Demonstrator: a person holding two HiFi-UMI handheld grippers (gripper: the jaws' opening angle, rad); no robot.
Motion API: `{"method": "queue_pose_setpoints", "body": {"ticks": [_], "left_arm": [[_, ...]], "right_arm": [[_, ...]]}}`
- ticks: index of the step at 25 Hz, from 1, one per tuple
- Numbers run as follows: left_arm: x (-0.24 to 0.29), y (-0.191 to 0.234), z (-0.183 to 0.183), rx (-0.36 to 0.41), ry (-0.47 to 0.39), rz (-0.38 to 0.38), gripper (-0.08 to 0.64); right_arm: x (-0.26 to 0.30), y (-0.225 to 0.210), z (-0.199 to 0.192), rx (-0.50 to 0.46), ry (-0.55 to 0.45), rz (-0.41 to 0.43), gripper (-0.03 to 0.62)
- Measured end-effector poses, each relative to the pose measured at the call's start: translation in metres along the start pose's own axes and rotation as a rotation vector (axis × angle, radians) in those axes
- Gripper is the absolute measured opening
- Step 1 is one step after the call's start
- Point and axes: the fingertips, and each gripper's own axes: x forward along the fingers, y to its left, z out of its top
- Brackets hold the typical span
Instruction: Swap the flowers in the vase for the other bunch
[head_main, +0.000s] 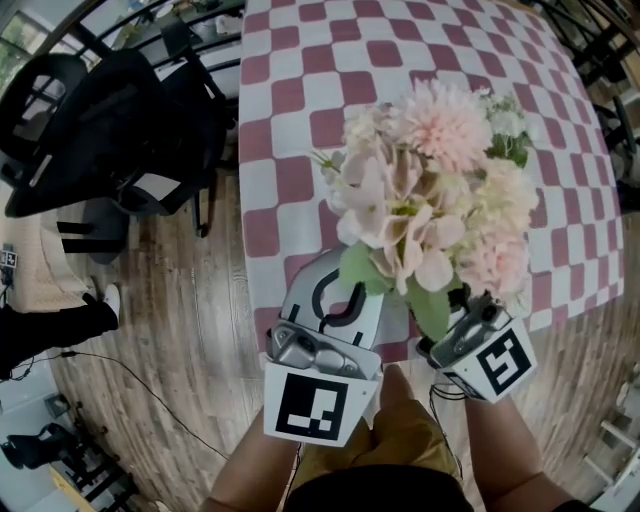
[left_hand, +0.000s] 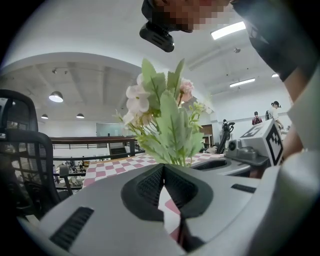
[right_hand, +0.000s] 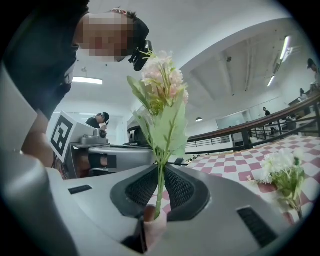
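Note:
A bunch of pale pink flowers (head_main: 430, 190) with green leaves stands upright over the near edge of the pink-and-white checked table (head_main: 300, 60). My right gripper (head_main: 452, 308) is shut on its thin green stem (right_hand: 159, 190). Just below the jaws the stem runs into a pinkish tube (right_hand: 152, 227); I cannot tell whether that is the vase's neck. My left gripper (head_main: 343, 268) sits beside it to the left, its jaws meeting at the tips with nothing seen between them. A white bunch (right_hand: 282, 172) lies on the table further off, seen also as white flowers (head_main: 505, 122) behind the pink ones.
Black office chairs (head_main: 100, 120) stand on the wooden floor (head_main: 190, 340) left of the table. A railing (right_hand: 260, 130) runs behind the table, and people stand far off (left_hand: 275, 111). The person's knees are right under the grippers.

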Motion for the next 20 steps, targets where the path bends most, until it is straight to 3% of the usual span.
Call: {"method": "queue_pose_setpoints", "body": {"ticks": [10, 13, 20], "left_arm": [[-0.004, -0.002, -0.009, -0.008, 0.013, 0.002, 0.009], [-0.006, -0.004, -0.012, -0.003, 0.021, 0.000, 0.009], [-0.014, -0.006, -0.015, 0.001, 0.028, 0.008, 0.009]], "right_arm": [[-0.008, -0.001, -0.006, 0.003, 0.008, -0.021, 0.052], [-0.010, 0.000, -0.008, 0.003, 0.015, -0.033, 0.122], [-0.019, 0.001, -0.010, 0.000, 0.021, -0.067, 0.150]]}}
